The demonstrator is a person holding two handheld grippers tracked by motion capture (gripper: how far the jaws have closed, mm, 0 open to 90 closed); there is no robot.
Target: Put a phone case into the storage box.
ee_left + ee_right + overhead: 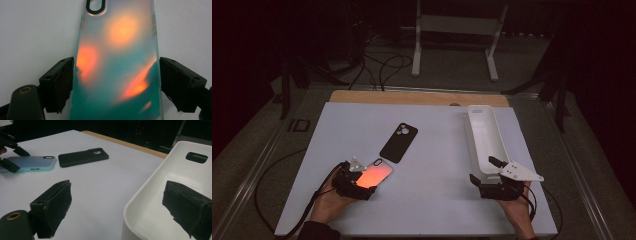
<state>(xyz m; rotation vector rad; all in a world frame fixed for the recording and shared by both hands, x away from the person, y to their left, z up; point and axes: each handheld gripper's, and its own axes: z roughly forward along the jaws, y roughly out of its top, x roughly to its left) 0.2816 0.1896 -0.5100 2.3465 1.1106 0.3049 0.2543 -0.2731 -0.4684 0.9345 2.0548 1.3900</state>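
Left gripper (362,181) sits near the front-left part of the table (437,200), held in the person's left hand (329,202). Its jaws straddle the near end of an iridescent phone case (374,175) lying flat on the white surface. In the left gripper view the case (117,62) fills the space between the jaws; the left jaw sits right at its edge, the right jaw looks a hair off it, so contact on that side is hard to call. Jaws fairly wide, about case width; a firm grip can't be confirmed.

Black phone case (399,142) lies flat just behind the iridescent one, toward the table's middle, camera cutout pointing to the far edge. The two cases are close, corners nearly meeting.

Right gripper (492,180) is near the front-right corner, in the person's right hand (517,210). Its jaws stand wide on either side of the near end wall of a long white tray (484,145), one outside, one inside, neither pressing the wall. The tray (150,195) runs along the right edge toward the far side.
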